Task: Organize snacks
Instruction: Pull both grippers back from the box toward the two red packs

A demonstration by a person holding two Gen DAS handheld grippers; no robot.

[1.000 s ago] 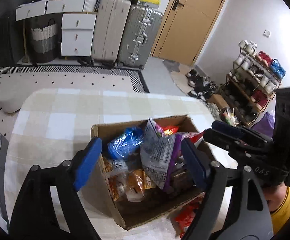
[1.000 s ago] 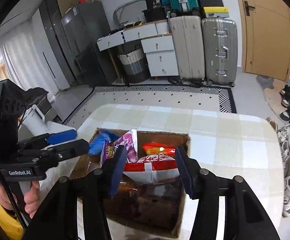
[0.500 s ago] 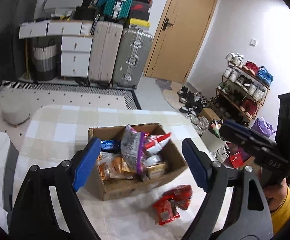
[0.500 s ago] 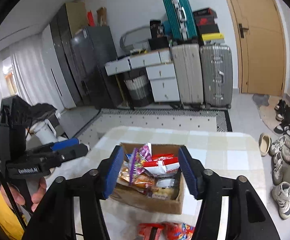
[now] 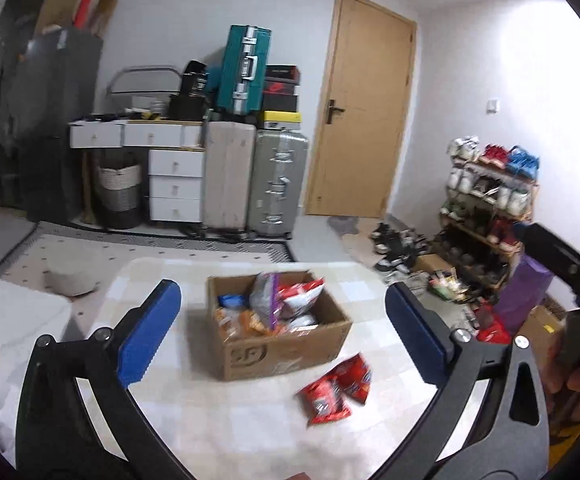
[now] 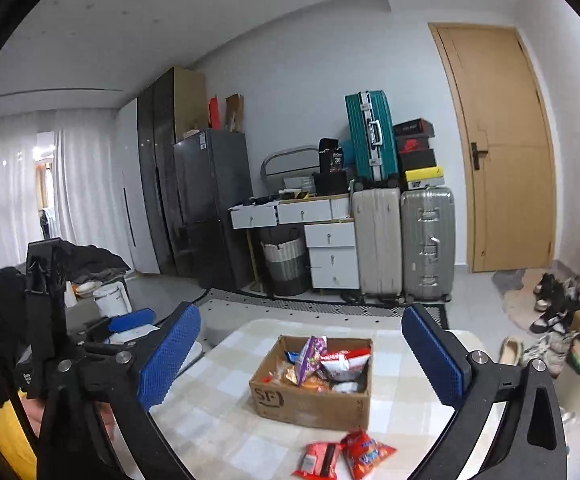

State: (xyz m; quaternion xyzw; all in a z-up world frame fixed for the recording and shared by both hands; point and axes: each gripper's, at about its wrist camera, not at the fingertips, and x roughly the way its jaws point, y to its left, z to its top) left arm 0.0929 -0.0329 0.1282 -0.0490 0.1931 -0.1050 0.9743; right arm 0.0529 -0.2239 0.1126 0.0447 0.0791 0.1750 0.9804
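Left gripper (image 5: 281,328): jaws opening, blue pads spread wide, nothing between them. Right gripper (image 6: 302,356): jaws opening too, pads far apart, nothing gripped. Ahead of both, well beyond the fingertips: cardboard box (image 5: 285,350) on the checked table (image 5: 217,420), stuffed with snack packets (image 6: 322,366). Nearer the grippers than the box, just beside its front wall: two red packets (image 5: 336,388) flat on the table, touching each other. Far behind: suitcases (image 6: 406,240) by a door (image 6: 502,152).
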